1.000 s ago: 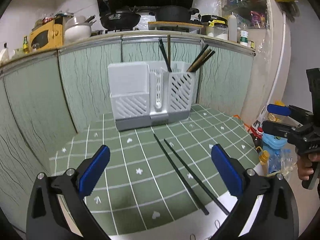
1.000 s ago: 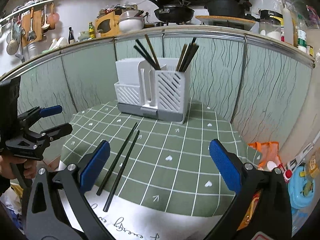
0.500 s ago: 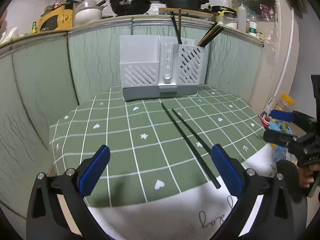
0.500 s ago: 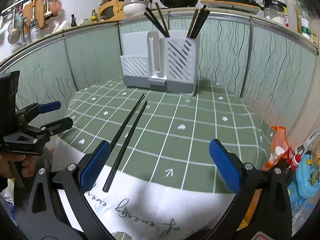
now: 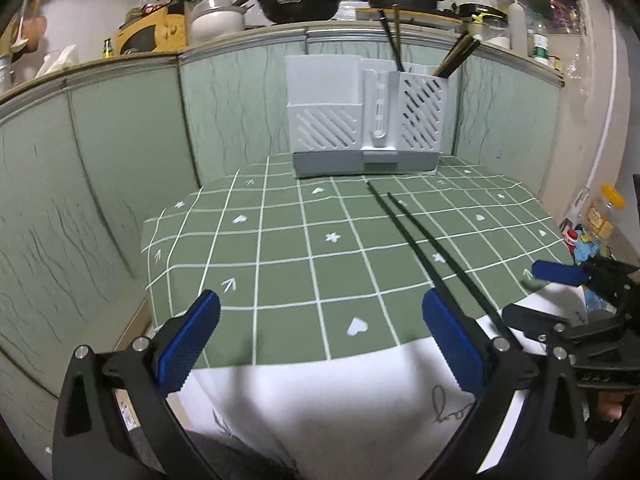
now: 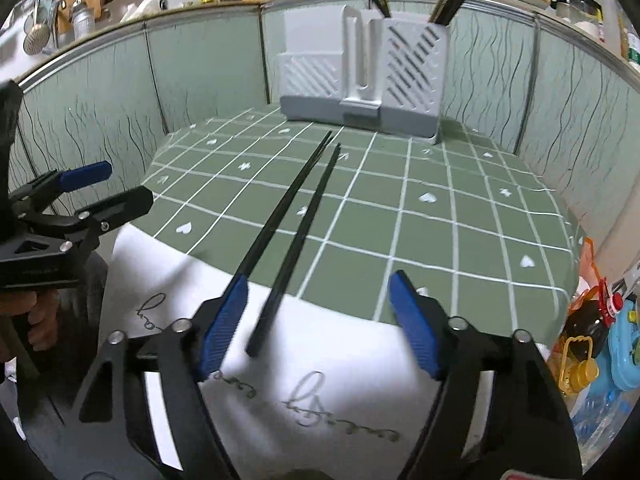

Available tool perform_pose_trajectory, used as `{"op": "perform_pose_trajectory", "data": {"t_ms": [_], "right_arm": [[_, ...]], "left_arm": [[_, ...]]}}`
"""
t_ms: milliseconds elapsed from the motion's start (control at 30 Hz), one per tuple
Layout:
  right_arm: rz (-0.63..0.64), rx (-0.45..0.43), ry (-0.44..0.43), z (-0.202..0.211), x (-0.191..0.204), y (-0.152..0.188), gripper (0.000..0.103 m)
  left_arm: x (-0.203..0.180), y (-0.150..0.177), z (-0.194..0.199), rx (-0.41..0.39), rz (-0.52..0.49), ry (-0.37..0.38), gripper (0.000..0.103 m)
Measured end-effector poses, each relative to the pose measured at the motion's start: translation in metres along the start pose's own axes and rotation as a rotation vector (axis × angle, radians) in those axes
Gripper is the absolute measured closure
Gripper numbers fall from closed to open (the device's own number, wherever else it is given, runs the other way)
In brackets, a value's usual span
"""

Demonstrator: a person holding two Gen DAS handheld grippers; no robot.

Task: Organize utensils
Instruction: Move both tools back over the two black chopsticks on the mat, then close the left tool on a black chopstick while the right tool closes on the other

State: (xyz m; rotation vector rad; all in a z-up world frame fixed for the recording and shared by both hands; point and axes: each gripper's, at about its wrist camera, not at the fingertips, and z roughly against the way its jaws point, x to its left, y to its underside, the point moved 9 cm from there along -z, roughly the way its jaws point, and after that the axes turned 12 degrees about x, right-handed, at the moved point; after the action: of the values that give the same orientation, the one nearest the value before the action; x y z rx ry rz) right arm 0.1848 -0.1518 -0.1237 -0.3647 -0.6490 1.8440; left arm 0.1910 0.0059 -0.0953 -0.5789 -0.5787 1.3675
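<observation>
Two black chopsticks [image 6: 298, 224] lie with ends between the right gripper's [image 6: 320, 326] wide jaws.

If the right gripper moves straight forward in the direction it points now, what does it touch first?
Most likely the near ends of the two black chopsticks on the green cloth; one already lies between the open right gripper fingers. Far behind stands the white utensil holder. Height above them is unclear.

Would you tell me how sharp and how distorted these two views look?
Left wrist view: fisheye bends the green wall panels; chopsticks are sharp. Right wrist view: same bending; the chopsticks' near ends are smeared, the utensil holder is crisp.
</observation>
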Motion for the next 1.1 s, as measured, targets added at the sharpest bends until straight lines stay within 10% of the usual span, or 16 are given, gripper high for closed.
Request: {"op": "perform_pose_trajectory", "data": {"t_ms": [400,1100], "right_arm": [[-0.053,0.030,-0.025,-0.023,0.013,-0.001,0.089],[-0.218,0.030,-0.004,-0.009,-0.033,0.010,0.097]], "left_arm": [[0.010,0.012,-0.004,0.034,0.026,0.023,0.004],[-0.063,-0.003,-0.028,0.080,-0.032,0.093,0.004]]}}
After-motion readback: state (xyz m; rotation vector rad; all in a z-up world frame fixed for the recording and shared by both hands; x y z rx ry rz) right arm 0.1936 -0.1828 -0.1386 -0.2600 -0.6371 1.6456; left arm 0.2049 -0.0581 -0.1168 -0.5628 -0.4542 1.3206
